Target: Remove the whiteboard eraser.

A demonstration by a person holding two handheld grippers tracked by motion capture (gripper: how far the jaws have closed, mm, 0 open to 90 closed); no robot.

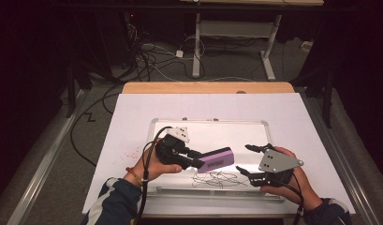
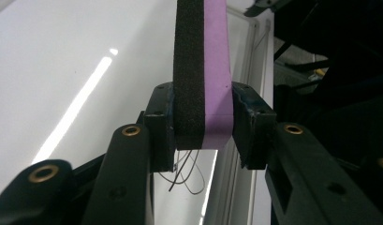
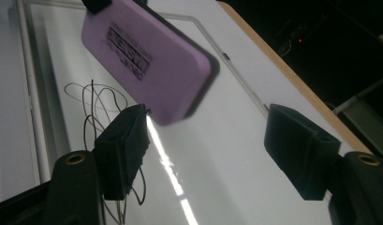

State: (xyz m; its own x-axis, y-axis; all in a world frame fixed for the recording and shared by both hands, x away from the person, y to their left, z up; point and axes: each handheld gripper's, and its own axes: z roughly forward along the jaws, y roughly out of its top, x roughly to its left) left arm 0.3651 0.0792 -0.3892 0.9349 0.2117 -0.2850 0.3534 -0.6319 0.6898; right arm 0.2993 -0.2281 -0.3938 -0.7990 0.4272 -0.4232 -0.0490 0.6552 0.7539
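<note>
A purple eraser [image 1: 217, 158] with a black felt side is clamped between the pads of my left gripper [image 1: 198, 161], just above a framed whiteboard [image 1: 254, 129]. Black scribbled lines [image 1: 217, 179] lie on the board in front of the eraser. In the left gripper view the eraser [image 2: 203, 70] stands on edge between the jaws of the left gripper [image 2: 203, 126], purple to the right and felt to the left. My right gripper [image 1: 244, 158] is open to the right of the eraser, with nothing between its fingers. The right gripper view shows the eraser [image 3: 147, 56] hovering over the scribble [image 3: 93, 103], beyond the right gripper [image 3: 208, 140].
The whiteboard rests on a white sheet [image 1: 133, 112] covering the table, whose wooden far edge [image 1: 208, 87] shows. Beyond it lie floor cables [image 1: 151, 61] and a white desk frame [image 1: 236, 37]. Faint red marks [image 1: 128, 152] spot the sheet left of the board.
</note>
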